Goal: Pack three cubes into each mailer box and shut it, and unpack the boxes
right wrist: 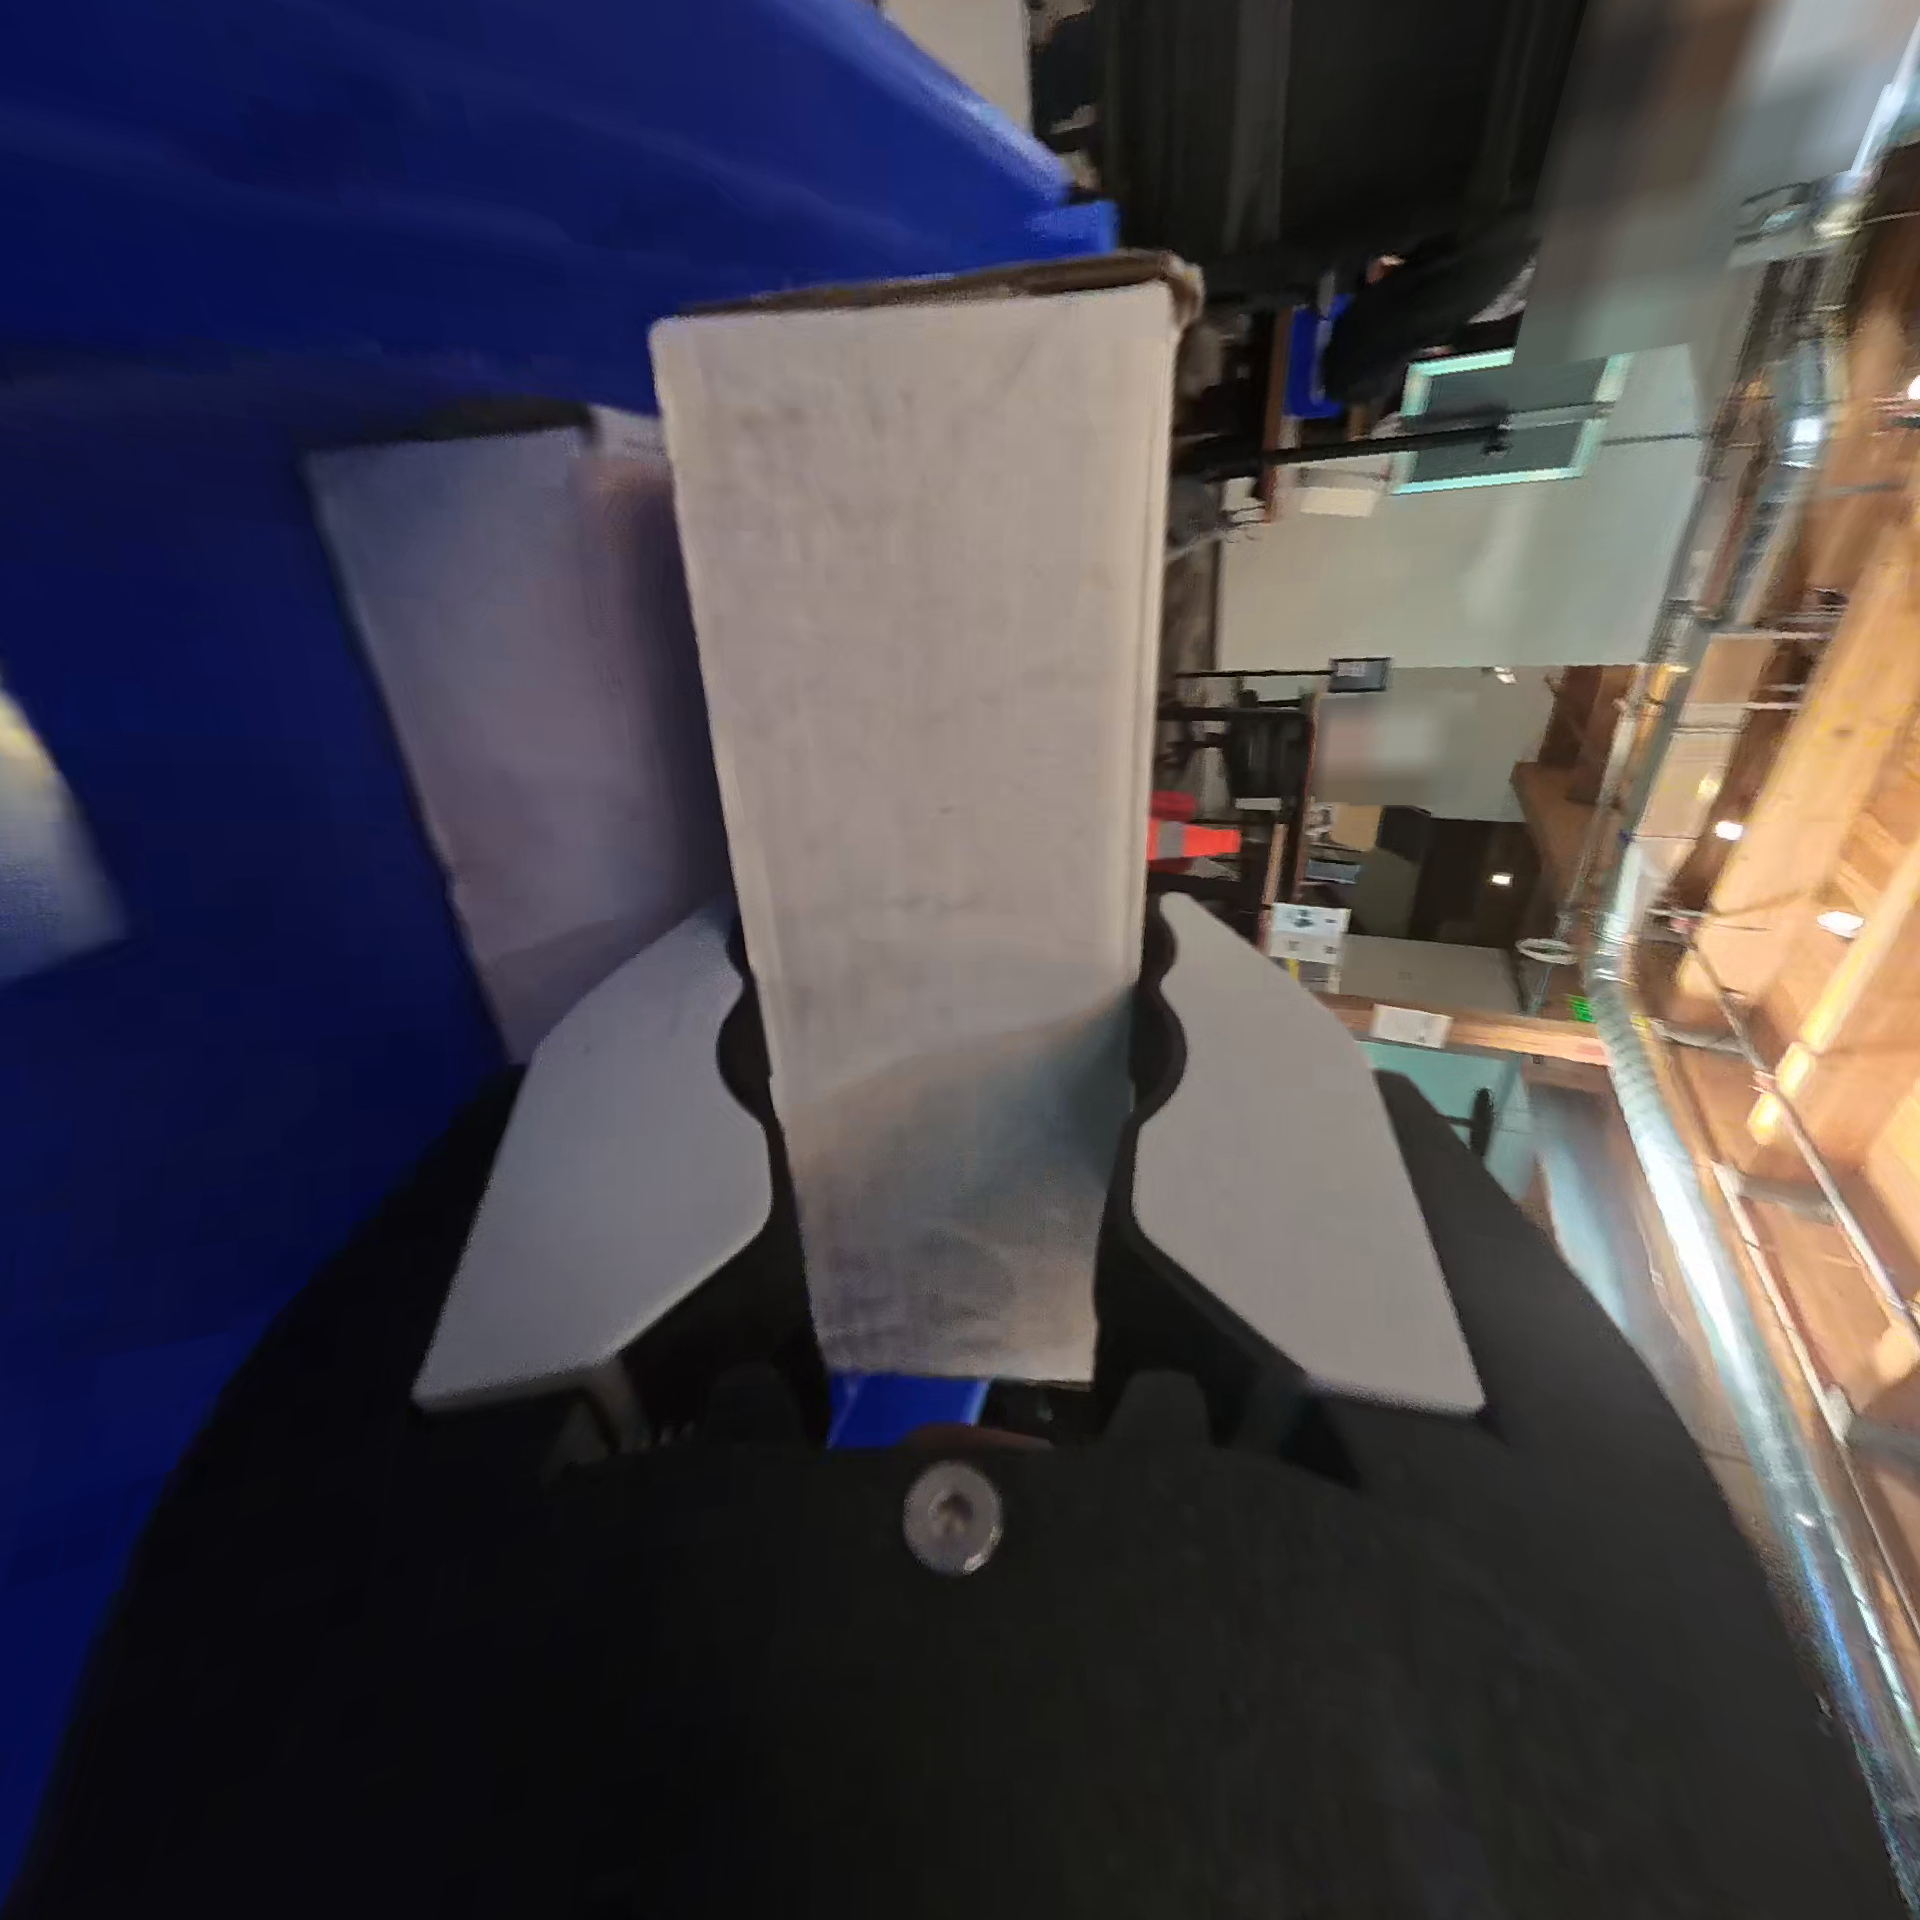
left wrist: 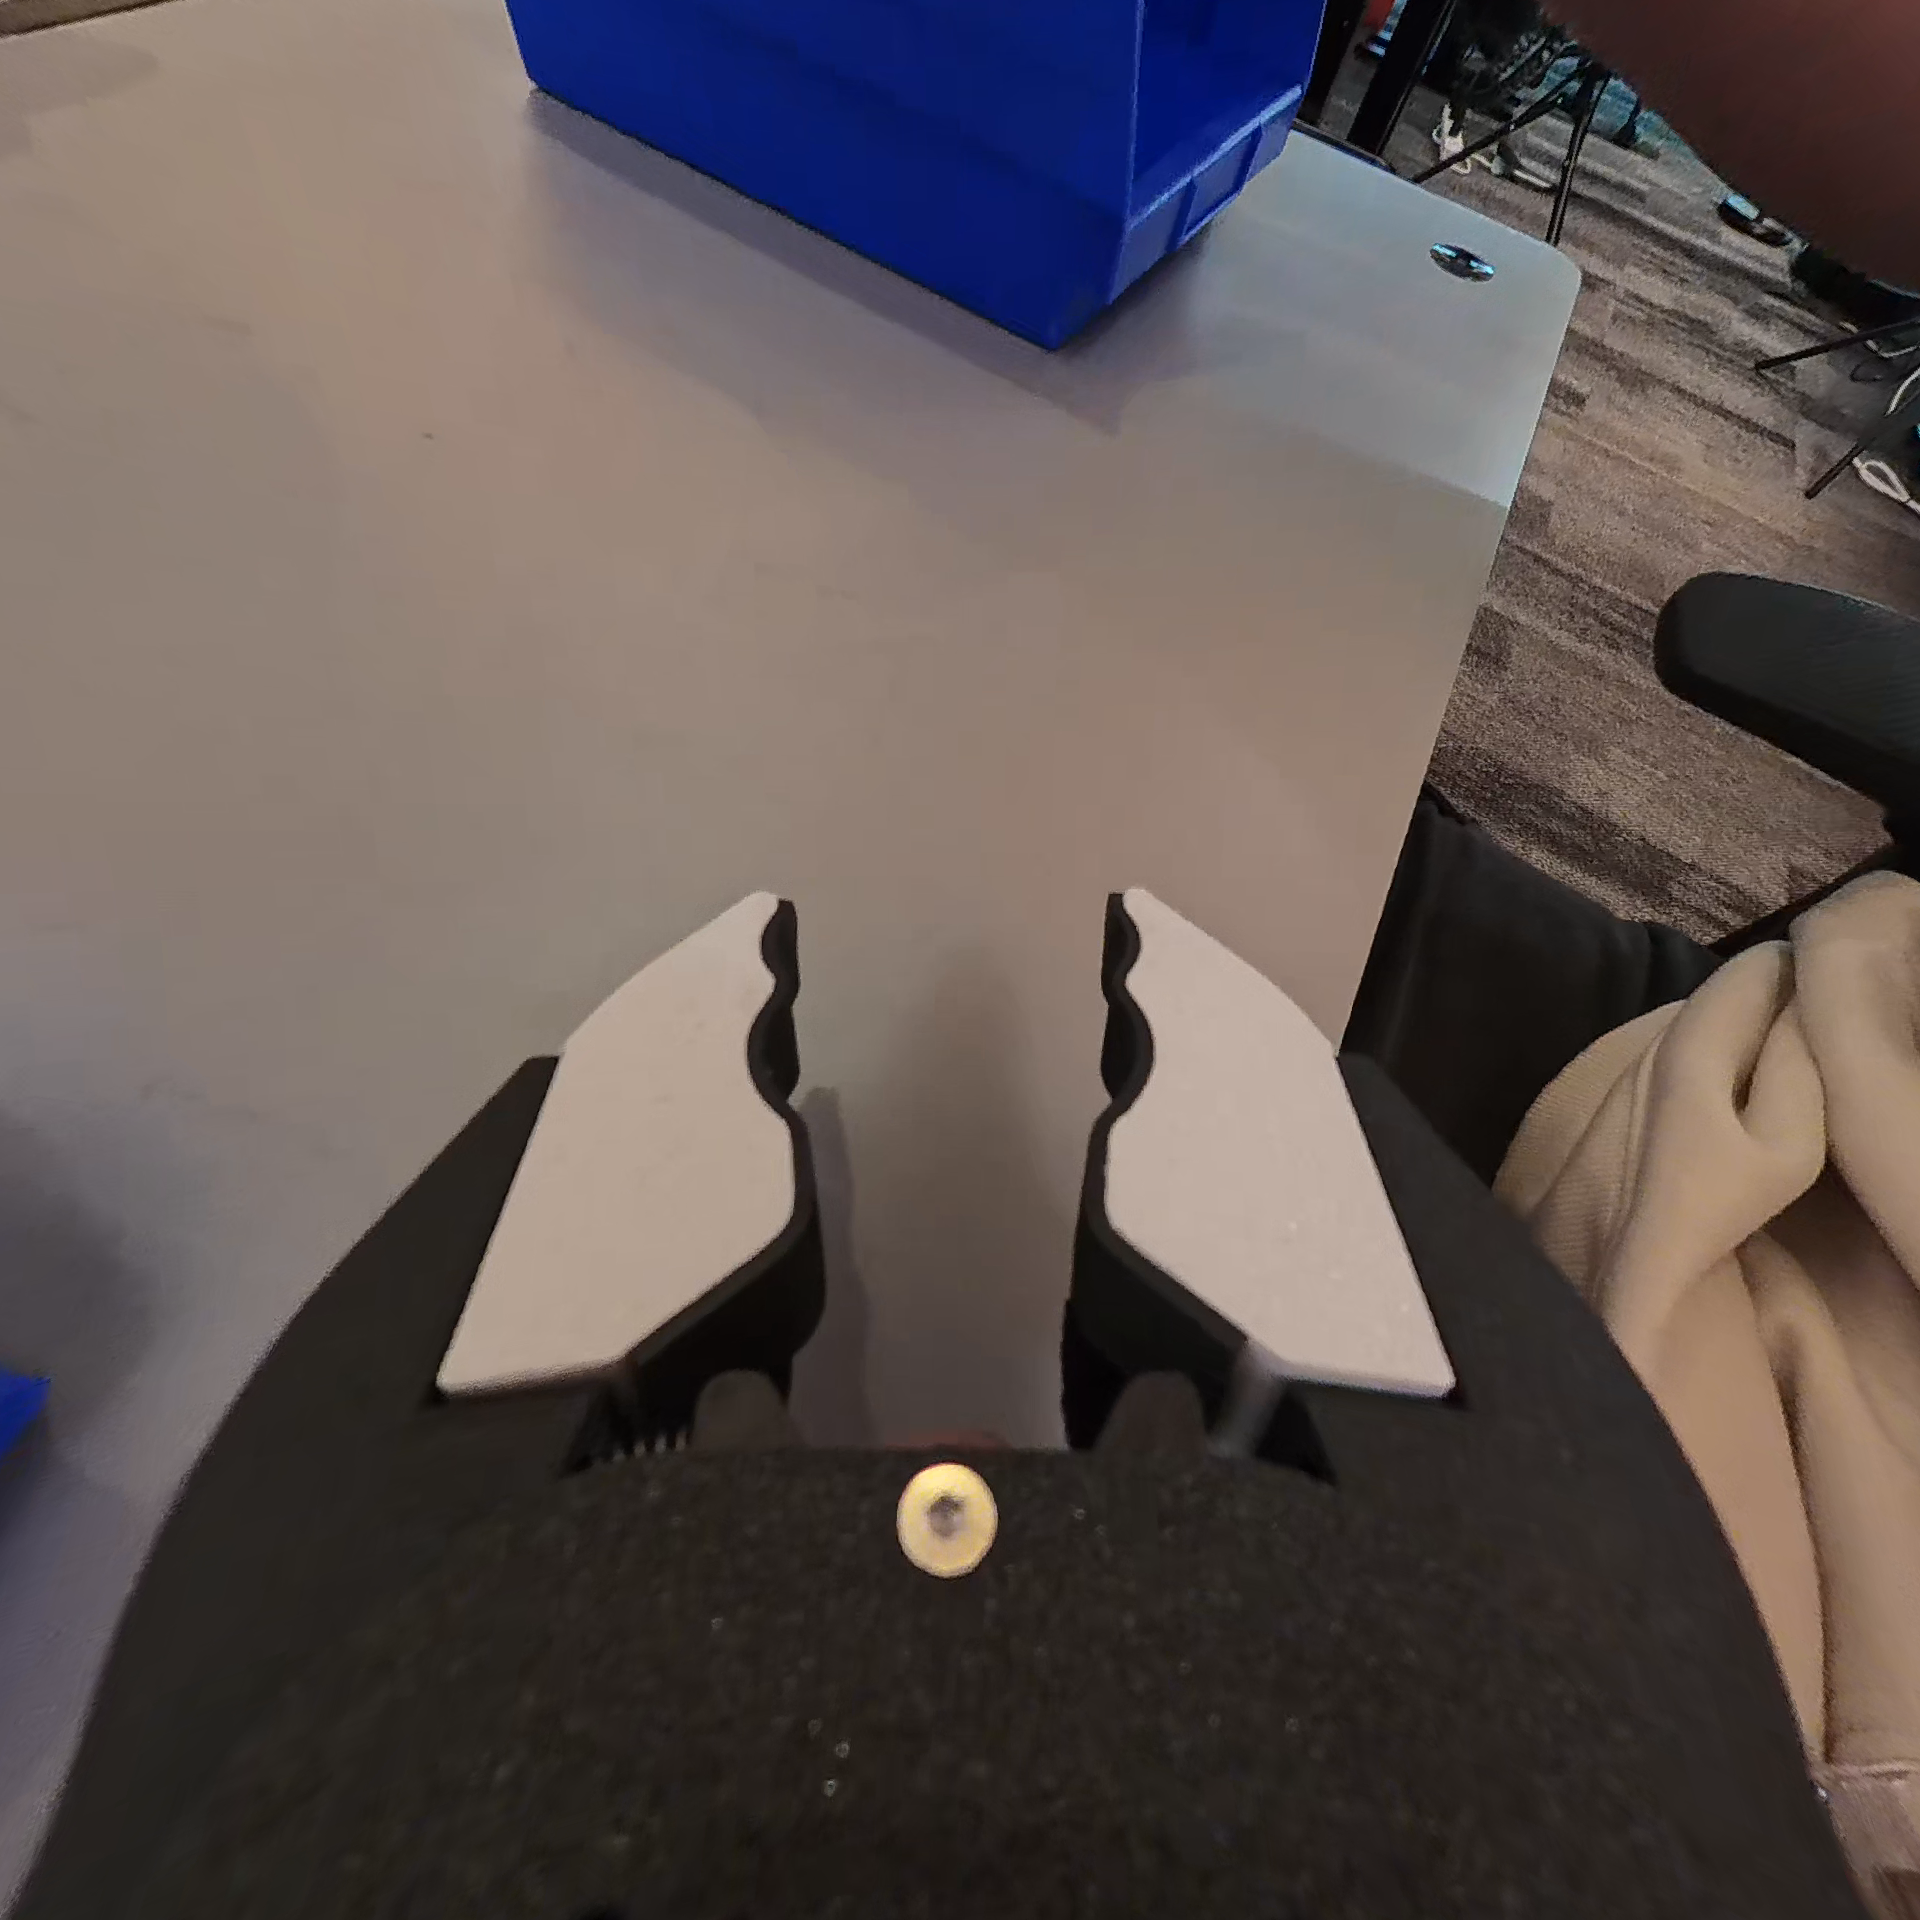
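Right claw [right wrist: 940, 997] pinches 1 white mailer box [right wrist: 914, 675] beside blue bin [right wrist: 208, 416]; left claw [left wrist: 951, 935], spread, hovers over table [left wrist: 416, 571]. Risk: box may slip or snag the bin wall.

**Count of what shows**

You have two white mailer boxes in sight: one [right wrist: 914, 727] between your right gripper's fingers, one [right wrist: 520, 675] behind it. One blue bin [left wrist: 935, 156] stands at the table's [left wrist: 520, 623] far edge. Two grippers, no cubes visible.

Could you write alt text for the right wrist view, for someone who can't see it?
A two-fingered claw grips a white mailer box by its narrow sides, with a blue bin close behind on the left. A second white box stands against the bin, and a blurred workshop fills the right side.
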